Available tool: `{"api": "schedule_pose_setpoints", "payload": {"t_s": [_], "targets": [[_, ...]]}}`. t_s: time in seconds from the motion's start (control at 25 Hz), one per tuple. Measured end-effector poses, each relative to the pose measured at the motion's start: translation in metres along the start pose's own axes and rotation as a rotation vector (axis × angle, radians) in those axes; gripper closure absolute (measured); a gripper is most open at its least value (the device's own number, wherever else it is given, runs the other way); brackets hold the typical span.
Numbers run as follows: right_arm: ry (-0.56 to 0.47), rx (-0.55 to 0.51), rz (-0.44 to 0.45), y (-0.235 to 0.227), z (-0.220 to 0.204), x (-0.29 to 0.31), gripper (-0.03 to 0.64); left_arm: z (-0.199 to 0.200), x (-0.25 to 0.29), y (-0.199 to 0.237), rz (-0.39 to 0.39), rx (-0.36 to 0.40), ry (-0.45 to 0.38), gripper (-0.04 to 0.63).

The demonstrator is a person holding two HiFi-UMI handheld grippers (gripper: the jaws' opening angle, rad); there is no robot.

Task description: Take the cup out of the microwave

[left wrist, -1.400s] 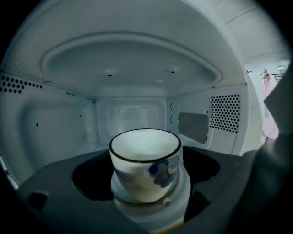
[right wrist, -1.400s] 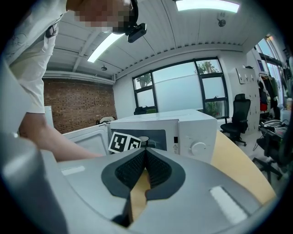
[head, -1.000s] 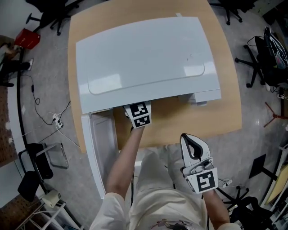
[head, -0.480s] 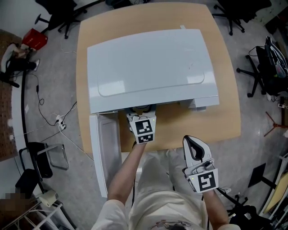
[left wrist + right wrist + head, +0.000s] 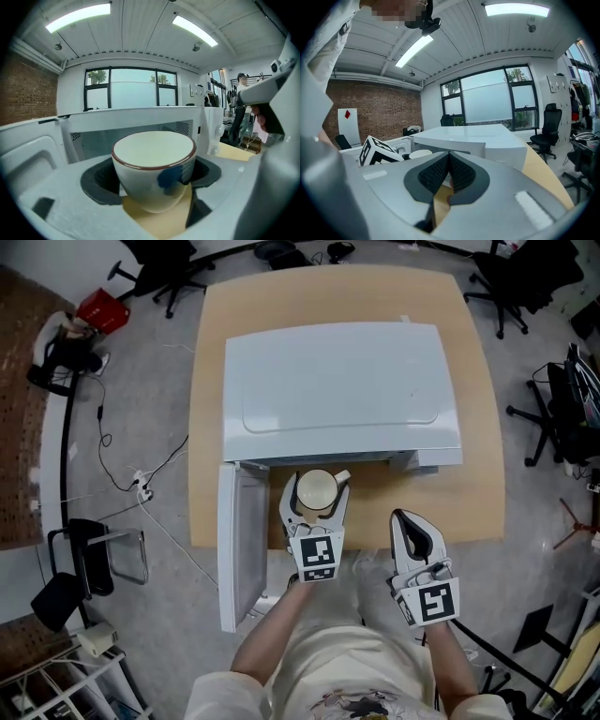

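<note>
A cream cup (image 5: 315,487) with a dark red rim and a blue patch sits between the jaws of my left gripper (image 5: 317,497), just in front of the white microwave (image 5: 337,390) and above the wooden table (image 5: 469,512). In the left gripper view the cup (image 5: 154,161) fills the gap between the dark pads (image 5: 99,180), so my left gripper (image 5: 153,175) is shut on it, with the microwave's cavity (image 5: 93,136) behind. My right gripper (image 5: 406,519) hangs to the right near the table's front edge. In its own view my right gripper (image 5: 449,174) has the pads pressed together with nothing between them.
The microwave door (image 5: 242,549) stands swung open to the left, past the table's front edge. Office chairs (image 5: 539,418) stand around the table and cables (image 5: 141,488) lie on the floor at the left. In the right gripper view the cup (image 5: 420,153) shows left of the microwave (image 5: 487,140).
My left gripper has drawn back out of the microwave toward the person, bringing the cup into sight in front of the opening. The right gripper has barely moved.
</note>
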State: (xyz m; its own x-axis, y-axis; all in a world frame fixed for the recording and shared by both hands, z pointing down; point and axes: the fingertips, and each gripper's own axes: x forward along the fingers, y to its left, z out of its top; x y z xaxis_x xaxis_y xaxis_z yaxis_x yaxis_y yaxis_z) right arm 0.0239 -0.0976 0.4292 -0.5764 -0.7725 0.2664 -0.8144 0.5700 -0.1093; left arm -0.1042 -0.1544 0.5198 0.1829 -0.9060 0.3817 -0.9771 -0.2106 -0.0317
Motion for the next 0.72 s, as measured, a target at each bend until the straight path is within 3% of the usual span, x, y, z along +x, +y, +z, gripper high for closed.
{"api": "schedule_pose_setpoints", "payload": {"t_s": [0.28, 0.72], "targets": [[-0.003, -0.01, 0.016, 0.009, 0.006, -0.004, 0.609, 0.016, -0.053, -0.017, -0.007, -0.003, -0.008, 0.193], [-0.015, -0.001, -0.028, 0.001, 0.001, -0.019, 0.609, 0.052, -0.118, -0.039, -0.03, -0.068, -0.057, 0.193]]}}
